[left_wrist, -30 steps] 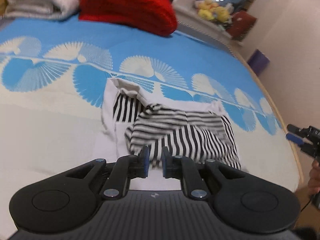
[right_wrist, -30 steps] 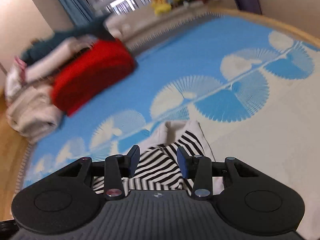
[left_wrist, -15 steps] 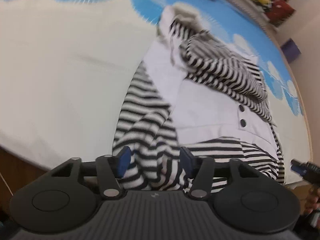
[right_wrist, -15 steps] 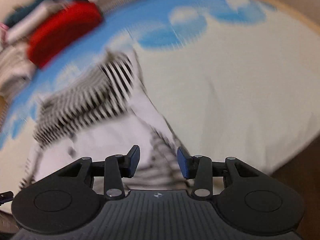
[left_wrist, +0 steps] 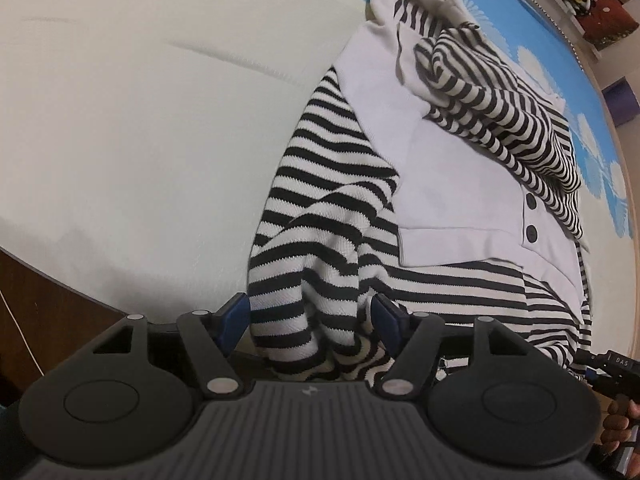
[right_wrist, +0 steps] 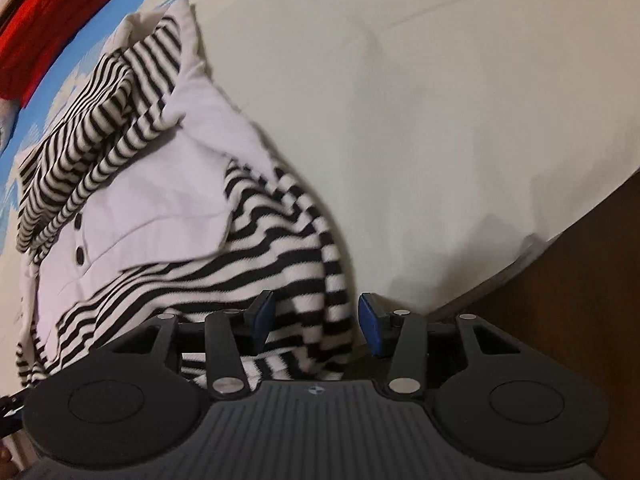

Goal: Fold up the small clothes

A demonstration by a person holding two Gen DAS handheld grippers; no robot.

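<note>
The striped garment (left_wrist: 328, 208) lies crumpled at the near edge of the bed (left_wrist: 140, 120). The left hand-held gripper (left_wrist: 308, 316) and right hand-held gripper (right_wrist: 316, 320) each straddle a striped fold, jaws opening, pads not pressing, probably releasing it to lie flat.

Left wrist view: I am looking steeply down along my left gripper (left_wrist: 310, 316), close over the near edge of the bed (left_wrist: 120, 128), facing up the bed towards the far wall.
Right wrist view: I am looking steeply down along my right gripper (right_wrist: 316, 316), equally close, with the bed's edge falling away at lower right.
Shared ground: both views are taking in the same striped garment (left_wrist: 320, 208) (right_wrist: 256, 256), its white buttoned panel (left_wrist: 460, 184) (right_wrist: 160, 208), and the pale sheet.
Cross-sight: my right gripper's tip is showing at the left view's right edge.
</note>
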